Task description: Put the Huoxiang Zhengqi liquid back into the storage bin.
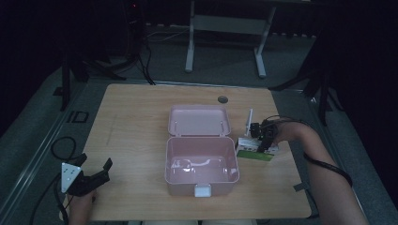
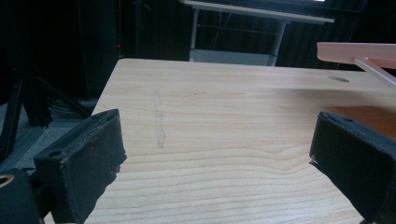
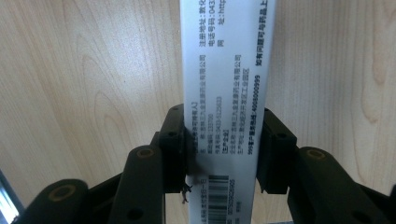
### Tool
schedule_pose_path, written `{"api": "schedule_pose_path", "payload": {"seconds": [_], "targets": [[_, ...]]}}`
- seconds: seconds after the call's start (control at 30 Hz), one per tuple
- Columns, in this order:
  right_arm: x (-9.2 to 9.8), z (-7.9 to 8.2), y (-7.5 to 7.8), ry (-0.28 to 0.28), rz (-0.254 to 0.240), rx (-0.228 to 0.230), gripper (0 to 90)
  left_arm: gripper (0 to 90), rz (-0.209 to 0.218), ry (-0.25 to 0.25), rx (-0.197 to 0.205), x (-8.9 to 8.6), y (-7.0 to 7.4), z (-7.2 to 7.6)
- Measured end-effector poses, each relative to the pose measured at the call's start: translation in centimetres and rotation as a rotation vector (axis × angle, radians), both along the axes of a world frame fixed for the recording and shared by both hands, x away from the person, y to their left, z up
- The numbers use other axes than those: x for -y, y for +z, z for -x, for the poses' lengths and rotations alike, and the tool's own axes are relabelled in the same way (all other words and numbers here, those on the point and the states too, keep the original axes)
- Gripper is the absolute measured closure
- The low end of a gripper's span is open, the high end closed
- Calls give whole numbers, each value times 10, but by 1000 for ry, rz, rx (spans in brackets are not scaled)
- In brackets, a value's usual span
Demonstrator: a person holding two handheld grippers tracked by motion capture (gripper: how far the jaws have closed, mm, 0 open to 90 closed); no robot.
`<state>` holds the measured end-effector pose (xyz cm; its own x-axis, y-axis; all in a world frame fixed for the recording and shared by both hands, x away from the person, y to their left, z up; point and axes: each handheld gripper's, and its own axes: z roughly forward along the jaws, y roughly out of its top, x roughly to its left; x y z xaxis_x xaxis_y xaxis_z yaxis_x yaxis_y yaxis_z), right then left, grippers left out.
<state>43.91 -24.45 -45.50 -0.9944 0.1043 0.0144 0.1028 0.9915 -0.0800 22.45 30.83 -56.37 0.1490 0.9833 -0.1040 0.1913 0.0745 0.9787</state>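
L to R: left gripper [image 1: 96, 176] sits near the front-left corner of the table [image 1: 136, 117], resting low, jaws spread wide w/ nothing between them; in the left gripper view its pads [image 2: 81, 163] frame bare wood, w/ the pink lid edge [image 2: 359, 51] at upper right. Mid-table is the pink box [image 1: 202, 176], open, lid [image 1: 199, 121] folded back flat behind it, inside looks empty, white latch [image 1: 202, 191] at the front wall. Just right of the box, apart from its right wall by a thin gap, lies a white carton w/ green edge [image 1: 256, 151], flat on the table. Right gripper [image 1: 264, 143] comes down on it from above; in the right gripper view the jaws are clamped on the carton's long white printed face [image 3: 224, 93], both pads pressing its two sides near the barcode end, so it's grasping the carton. Step in hand, as I read it: pick-up of the carton, grip made but carton not yet off the wood. Next move prob. calls for a straight lift, then carry left over the box rim and lower inside; needs enough height to clear the right wall, and the carton kept level since it's gripped near one end and could tip. Left gripper could steady the box if it slides
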Motion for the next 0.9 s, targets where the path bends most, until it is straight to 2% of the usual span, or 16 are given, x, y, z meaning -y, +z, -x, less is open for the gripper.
{"api": "schedule_pose_path", "payload": {"seconds": [0.3, 0.5, 0.63, 0.77, 0.9], "targets": [[-5, -3, -12, -18, 20, -12, 594, 31, -1, 0, 0, 0, 0, 0], [-6, -3, -15, -20, 10, -14, 612, 31, -2, 1, 0, 0, 0, 0], [-6, -3, -13, -25, 14, -9, 628, 31, -1, 1, 0, 0, 0, 0], [-4, 0, -7, -37, -6, -27, 629, 31, -1, 2, 0, 0, 0, 0], [-2, 6, 1, -18, -4, -29, 628, 31, -4, 3, 0, 0, 0, 0]]}}
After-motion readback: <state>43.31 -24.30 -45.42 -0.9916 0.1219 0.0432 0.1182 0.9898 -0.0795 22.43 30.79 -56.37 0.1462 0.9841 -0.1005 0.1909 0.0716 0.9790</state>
